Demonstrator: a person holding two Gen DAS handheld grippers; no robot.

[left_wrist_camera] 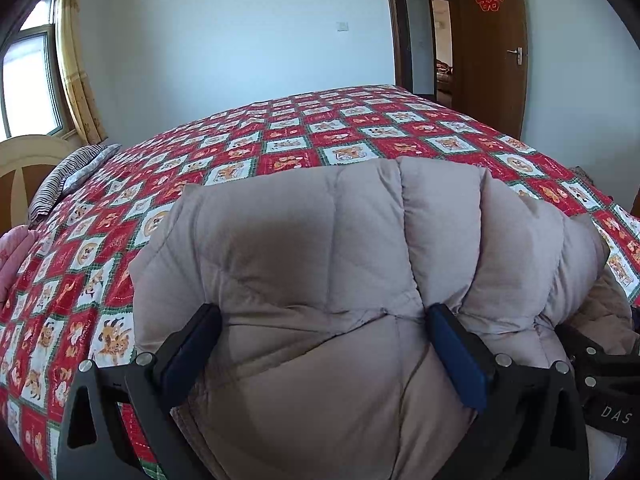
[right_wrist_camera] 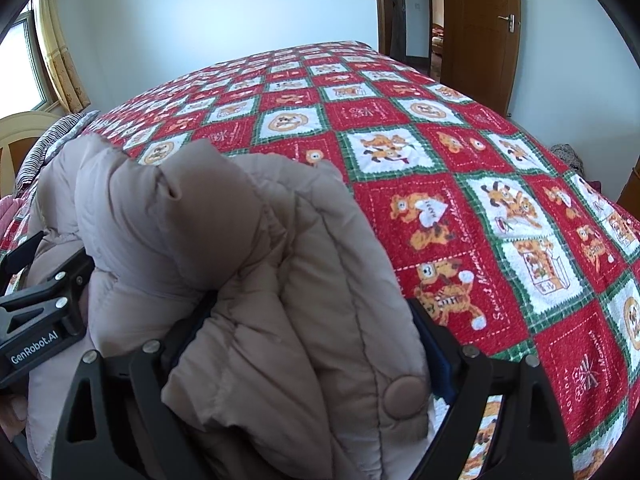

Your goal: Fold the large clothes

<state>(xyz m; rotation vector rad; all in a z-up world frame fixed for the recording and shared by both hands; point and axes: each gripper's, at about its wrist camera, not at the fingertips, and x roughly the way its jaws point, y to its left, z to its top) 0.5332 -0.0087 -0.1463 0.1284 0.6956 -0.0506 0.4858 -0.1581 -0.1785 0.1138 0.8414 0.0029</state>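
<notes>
Bed (left_wrist_camera: 280,136), puffy coat (left_wrist_camera: 320,248) between fingers (left_wrist_camera: 456,360)

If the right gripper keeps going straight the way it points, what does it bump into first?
Most likely the puffy beige jacket: its bulk fills the space between the right gripper fingers. The bedspread lies beyond.

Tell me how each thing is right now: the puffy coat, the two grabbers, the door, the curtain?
Beige quilted puffer coat: bunched in a thick bundle on the red patchwork bedspread.
Left hand-held gripper: jaws wide, coat bulk between the pads.
Right hand-held gripper: jaws wide, coat folds between the pads.
Brown wooden door: open.
Yellow curtain: drawn aside from the window.
</notes>
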